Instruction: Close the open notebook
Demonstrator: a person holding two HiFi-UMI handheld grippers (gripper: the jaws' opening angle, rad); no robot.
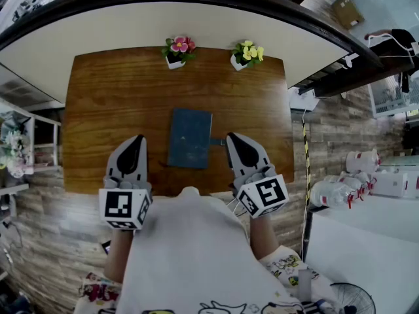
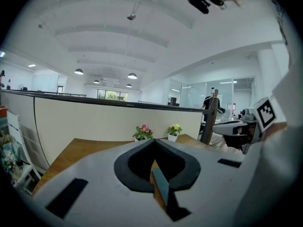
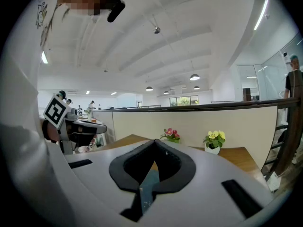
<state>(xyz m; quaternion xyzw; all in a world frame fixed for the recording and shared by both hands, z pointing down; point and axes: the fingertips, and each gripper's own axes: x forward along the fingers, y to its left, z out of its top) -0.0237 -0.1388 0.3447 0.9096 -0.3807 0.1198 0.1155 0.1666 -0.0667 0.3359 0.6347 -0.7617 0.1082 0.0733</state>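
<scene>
Notebook (image 1: 190,138) lies shut, blue cover up, flat on the wooden table (image 1: 111,110), about midway between the table's left and right edges and nearer its near edge than its far one. On one side the left gripper (image 1: 136,140) is held with a strip of bare wood between it and the notebook, its jaws pressed together with nothing in them. The right gripper (image 1: 232,139) sits just beside the notebook's other side, jaws likewise closed tip to tip and empty. Along the far edge stand a pot of pink flowers (image 1: 178,50) and a pot of yellow flowers (image 1: 247,53), well apart from the notebook
</scene>
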